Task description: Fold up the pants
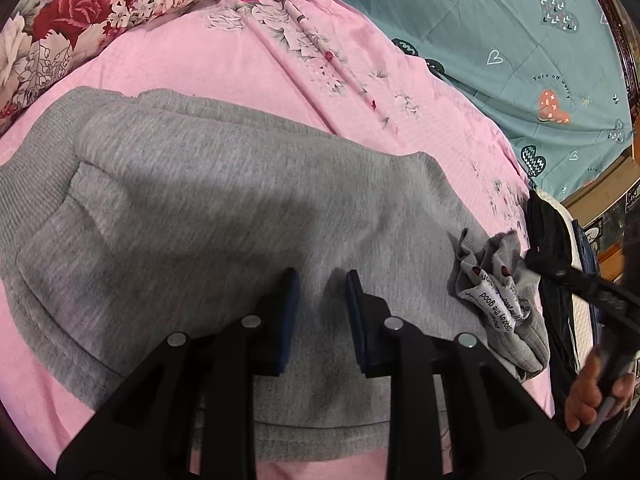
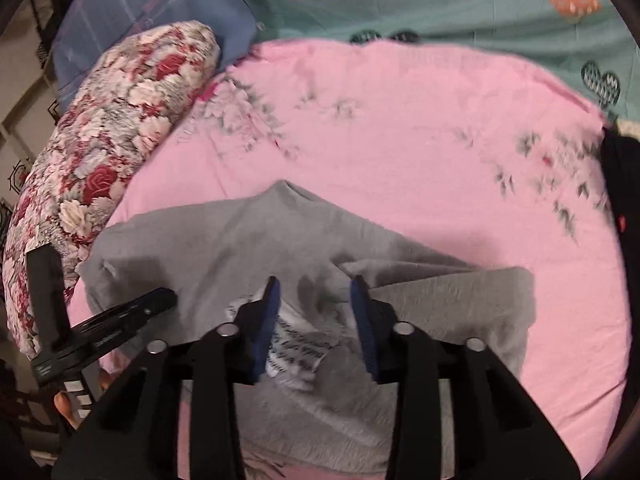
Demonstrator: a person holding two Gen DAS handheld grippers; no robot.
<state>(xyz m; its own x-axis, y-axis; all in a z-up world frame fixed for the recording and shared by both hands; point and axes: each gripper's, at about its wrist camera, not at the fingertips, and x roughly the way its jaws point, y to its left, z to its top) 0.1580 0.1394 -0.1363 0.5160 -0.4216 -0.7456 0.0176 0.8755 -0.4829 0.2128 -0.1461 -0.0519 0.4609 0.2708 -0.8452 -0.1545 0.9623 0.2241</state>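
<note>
Nearest the lens, the left gripper [image 1: 322, 280] hovered spread and empty over the grey pants [image 1: 208, 208] on the pink sheet [image 1: 240, 60] (floral pillow [image 1: 80, 8] far left); the right gripper [image 2: 315, 286] gaped, grasping nothing, above the bunched waistband [image 2: 296, 340].

Pink sheet [image 1: 248, 64], floral pillow [image 2: 104, 152], teal quilt [image 1: 520, 40]

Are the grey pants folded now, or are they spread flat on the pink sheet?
Partly folded. The grey pants lie in overlapping layers, with one bunched end showing its printed band. The final fold cannot be judged.
</note>
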